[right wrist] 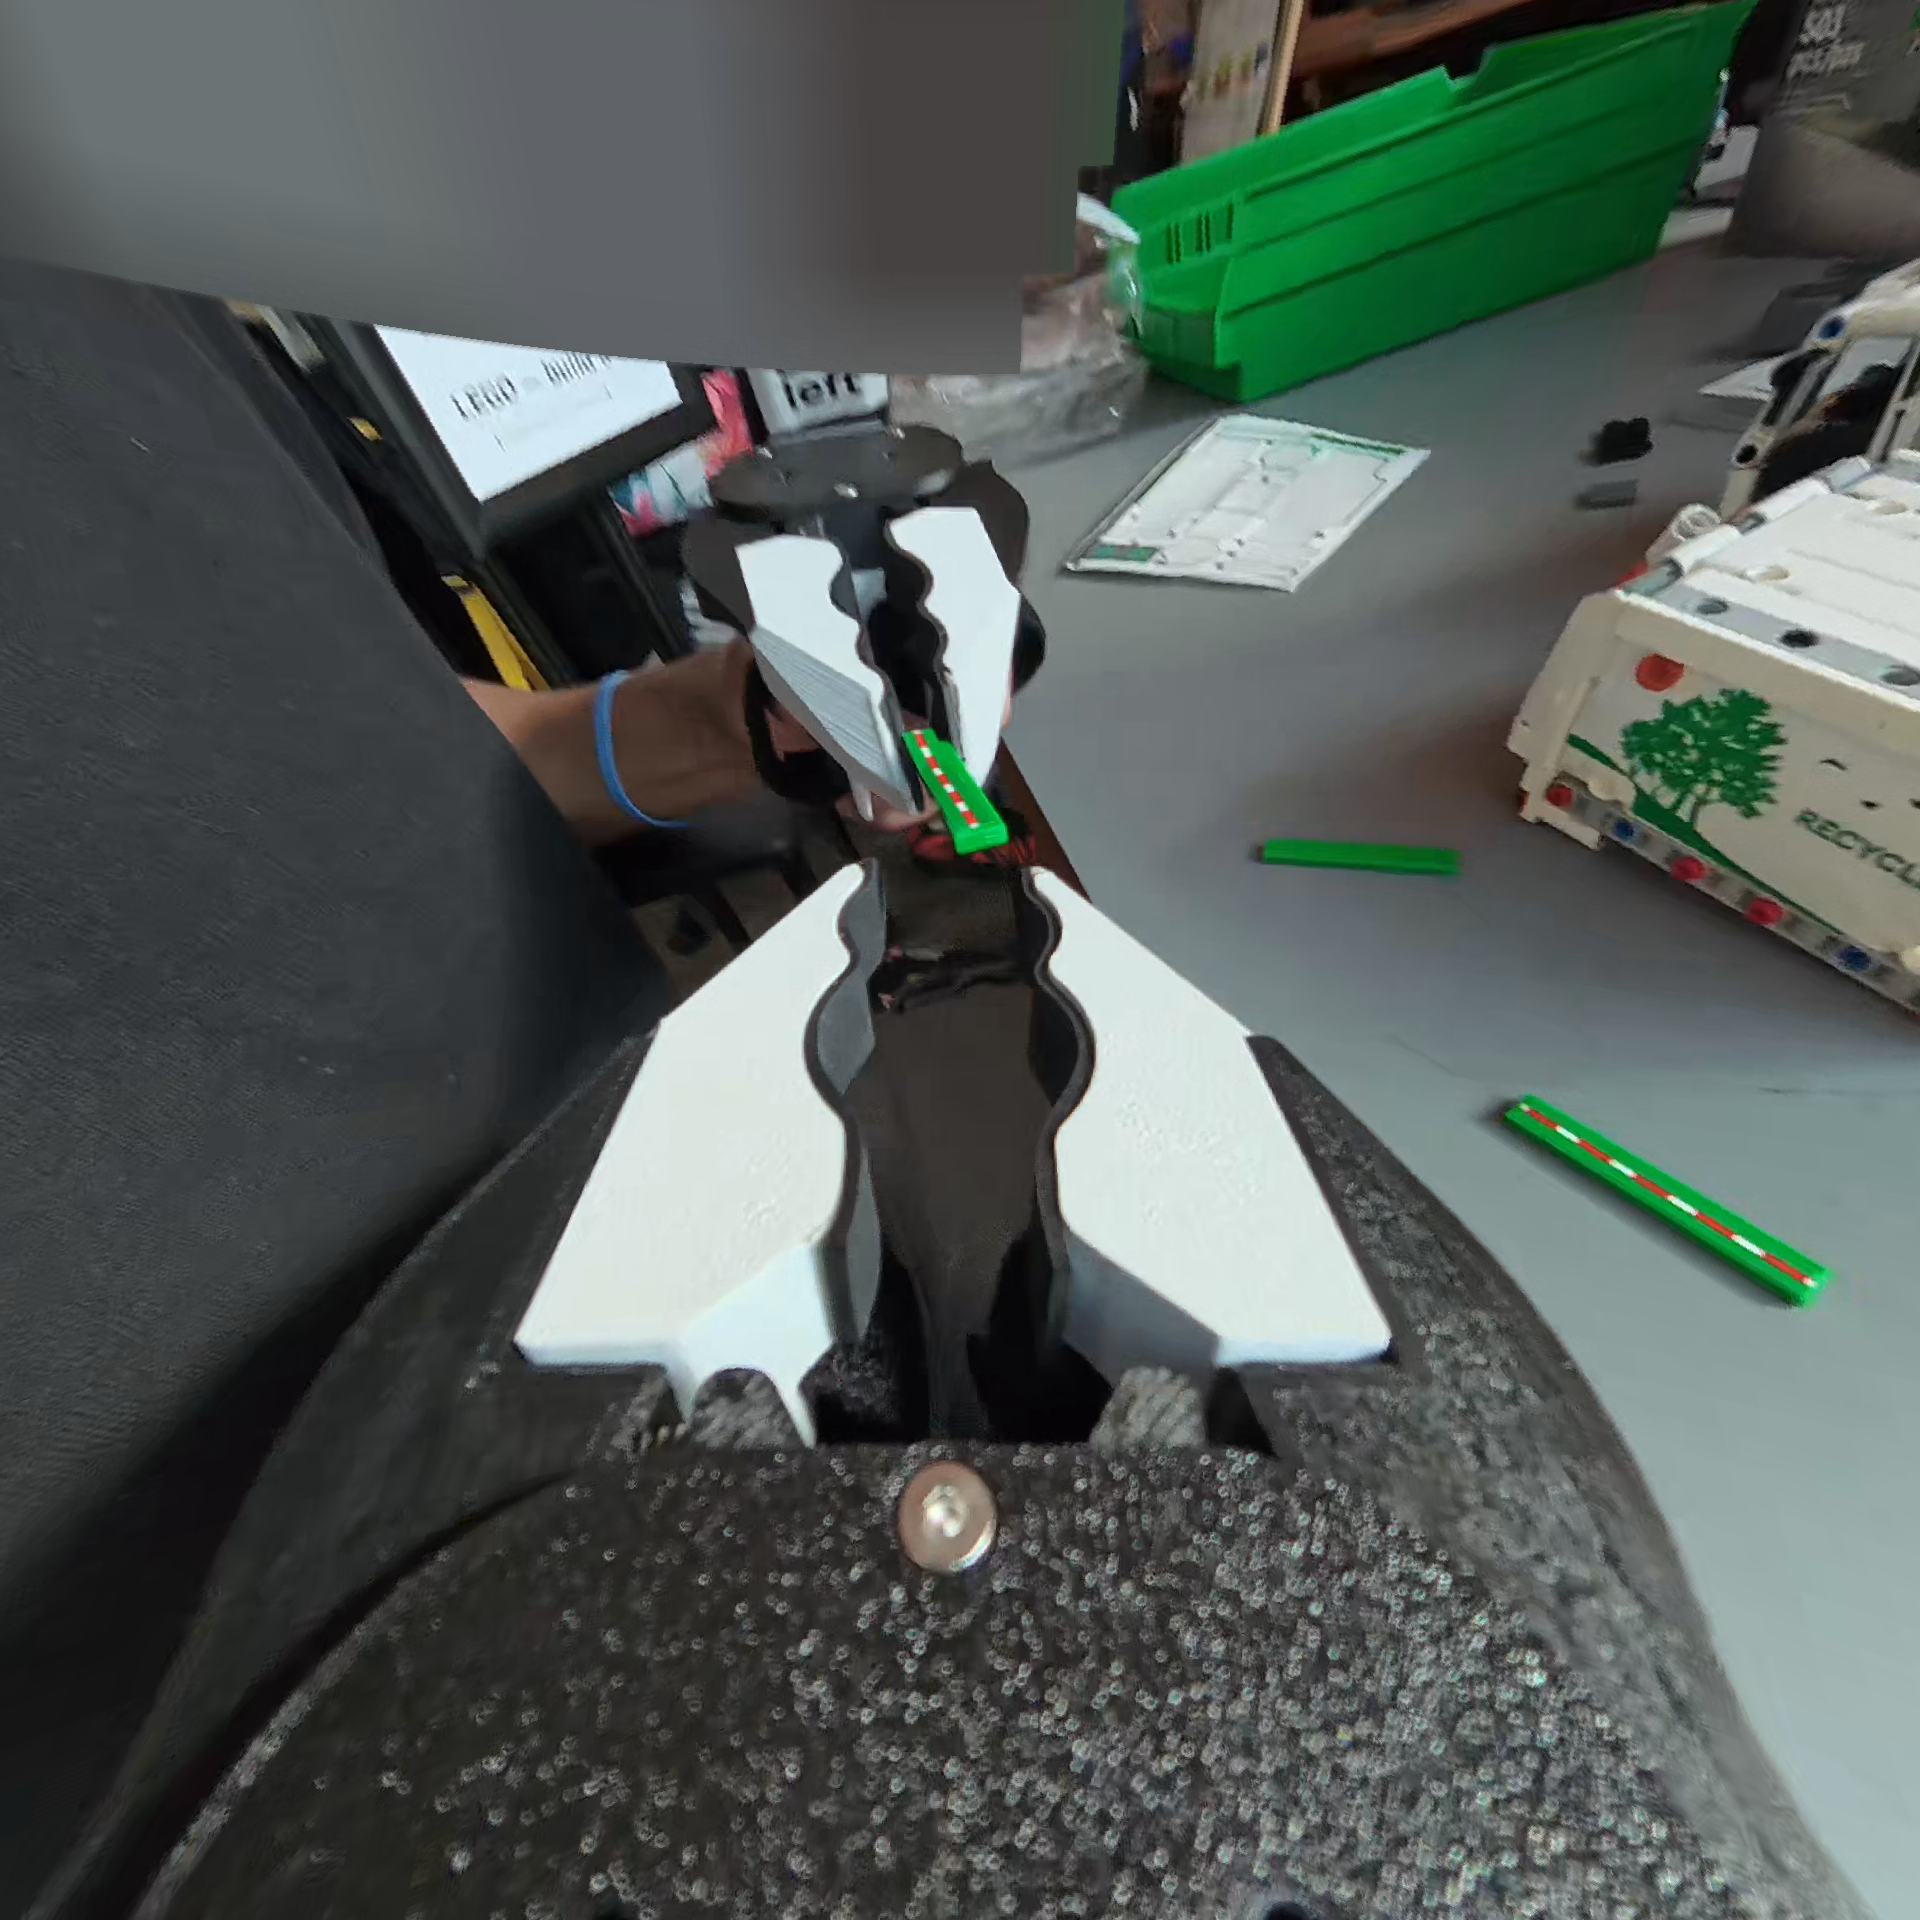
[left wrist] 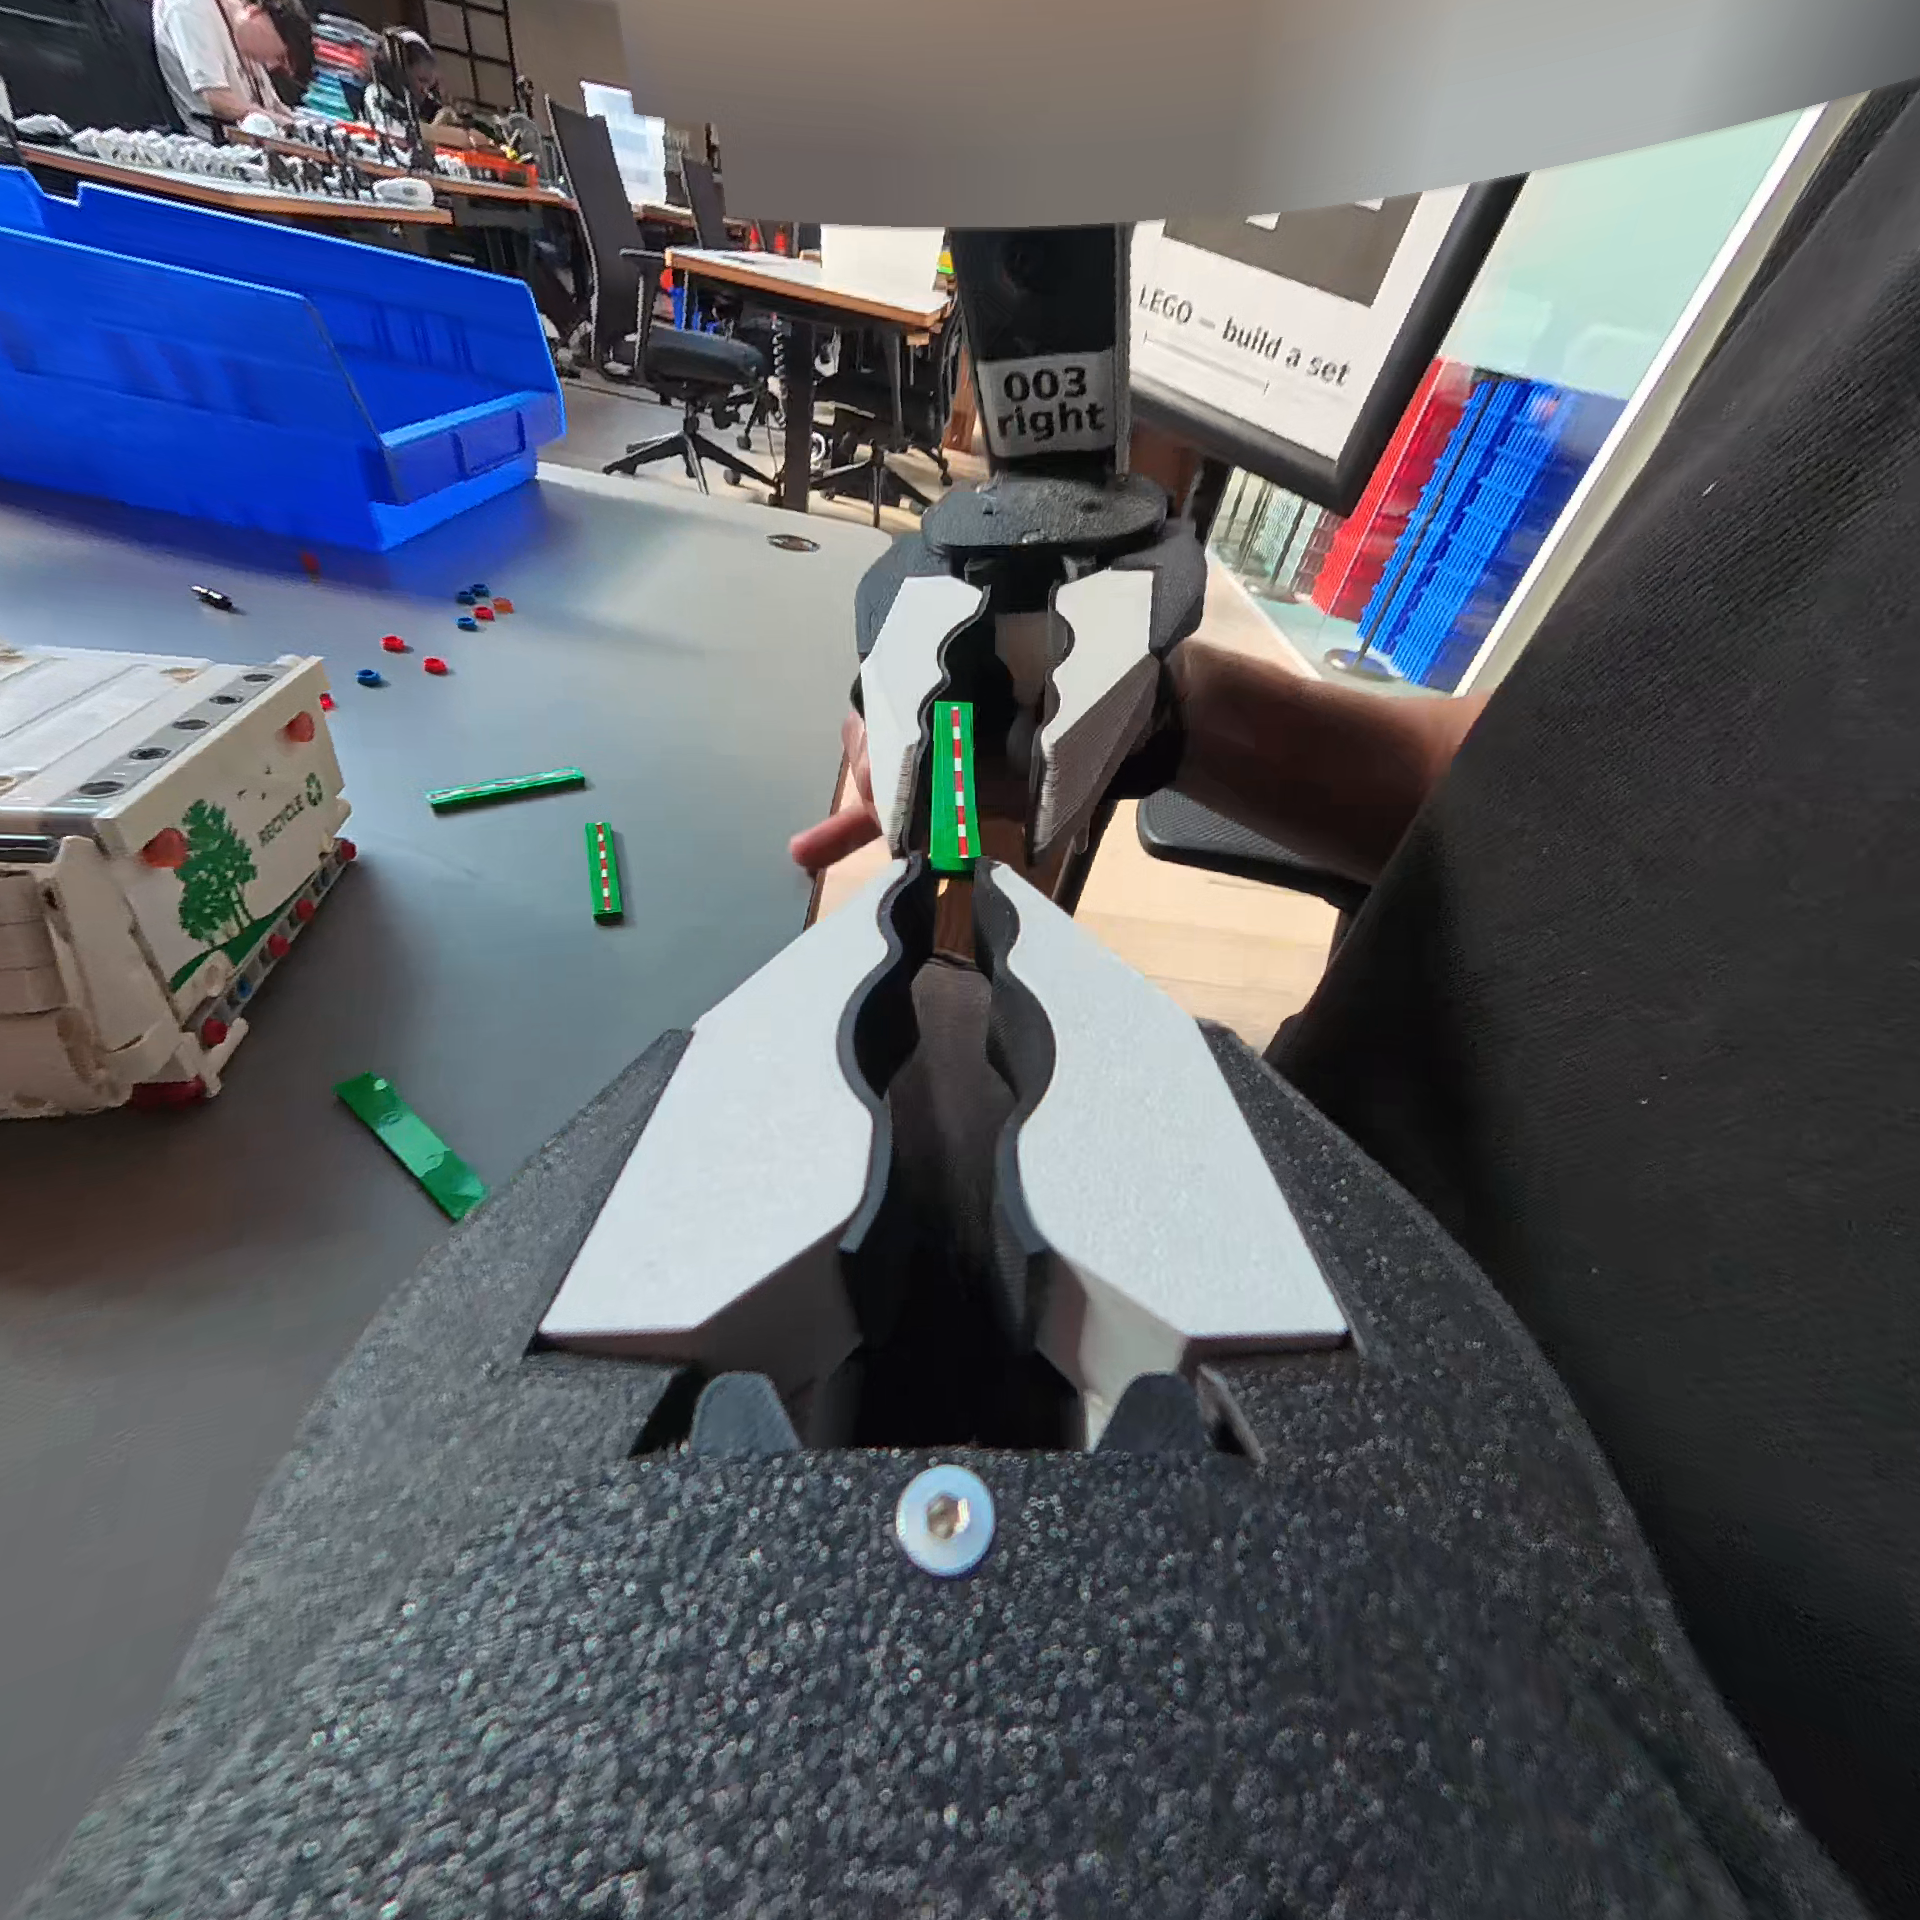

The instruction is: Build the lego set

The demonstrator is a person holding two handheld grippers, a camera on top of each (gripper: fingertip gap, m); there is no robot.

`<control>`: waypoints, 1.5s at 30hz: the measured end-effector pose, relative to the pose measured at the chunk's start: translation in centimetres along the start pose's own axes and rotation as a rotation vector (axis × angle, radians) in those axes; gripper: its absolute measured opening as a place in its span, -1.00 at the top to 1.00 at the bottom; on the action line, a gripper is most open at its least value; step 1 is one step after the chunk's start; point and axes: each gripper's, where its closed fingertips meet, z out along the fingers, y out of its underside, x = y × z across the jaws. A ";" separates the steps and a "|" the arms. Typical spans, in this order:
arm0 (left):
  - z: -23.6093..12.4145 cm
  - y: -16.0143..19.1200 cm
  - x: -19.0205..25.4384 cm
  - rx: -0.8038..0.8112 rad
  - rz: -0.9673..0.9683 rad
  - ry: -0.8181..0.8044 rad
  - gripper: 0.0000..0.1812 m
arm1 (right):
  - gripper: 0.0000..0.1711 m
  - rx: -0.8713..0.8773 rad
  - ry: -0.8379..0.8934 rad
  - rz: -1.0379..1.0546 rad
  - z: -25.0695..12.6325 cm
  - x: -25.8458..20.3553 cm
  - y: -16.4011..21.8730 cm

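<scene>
As the left claw (left wrist: 945,878) pinches it, the green tile (left wrist: 954,784) points lengthwise forward.

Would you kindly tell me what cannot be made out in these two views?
- Left wrist view: whether the right gripper touches the striped tile held by the left gripper; the two overlap.
- Both views: the white truck is cut off by the frame edge.
- Left wrist view: the small round pieces are too small to identify.
</scene>
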 end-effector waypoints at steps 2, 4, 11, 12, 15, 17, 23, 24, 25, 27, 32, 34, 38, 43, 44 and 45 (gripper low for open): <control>-0.1 -0.8 0.4 0.057 -0.046 0.038 0.94 | 0.69 0.098 -0.045 0.044 0.1 -0.6 -1.3; -0.1 -1.2 0.6 0.098 -0.083 0.063 0.93 | 0.68 0.168 -0.080 0.083 0.2 -0.9 -2.2; 0.3 -1.4 1.0 0.128 -0.117 0.085 0.94 | 0.81 0.215 -0.095 0.107 0.5 -1.0 -2.4; 0.4 -1.3 1.0 0.123 -0.117 0.087 0.94 | 0.84 0.220 -0.096 0.100 0.5 -1.0 -2.4; 0.5 -1.2 1.0 0.119 -0.122 0.088 0.94 | 0.88 0.207 -0.078 0.081 0.5 -0.9 -2.2; 0.6 -1.0 1.0 0.113 -0.125 0.087 0.94 | 0.89 0.201 -0.075 0.078 0.5 -0.8 -2.0; 0.4 -0.5 0.1 0.026 -0.030 -0.014 0.92 | 0.93 0.158 -0.096 0.172 0.5 -0.4 -1.3; 0.3 -0.4 0.1 0.000 0.013 -0.033 0.92 | 0.93 0.155 -0.105 0.190 0.5 -0.4 -1.2; 0.2 -0.3 0.0 -0.032 0.056 -0.057 0.91 | 0.93 0.145 -0.104 0.202 0.6 -0.3 -1.1; -0.1 0.1 -0.4 -0.104 0.151 -0.118 0.87 | 0.92 0.120 -0.102 0.220 0.6 -0.1 -0.7; -0.5 1.0 -0.6 -0.297 0.400 -0.184 0.87 | 0.93 0.060 -0.103 0.245 0.8 0.0 0.4; -0.5 1.4 -0.6 -0.364 0.460 -0.177 0.87 | 0.93 0.049 -0.099 0.244 0.9 0.0 0.6; -0.3 1.7 -0.4 -0.411 0.499 -0.132 0.89 | 0.92 0.028 -0.095 0.238 1.0 -0.1 0.9; -0.2 1.7 -0.3 -0.434 0.524 -0.108 0.96 | 0.92 0.012 -0.093 0.237 1.0 0.0 1.2; -0.1 1.8 -0.2 -0.440 0.527 -0.106 0.96 | 0.93 0.008 -0.093 0.237 1.0 0.0 1.3; -0.1 1.9 -0.2 -0.447 0.530 -0.104 0.96 | 0.93 0.004 -0.092 0.236 1.0 0.0 1.4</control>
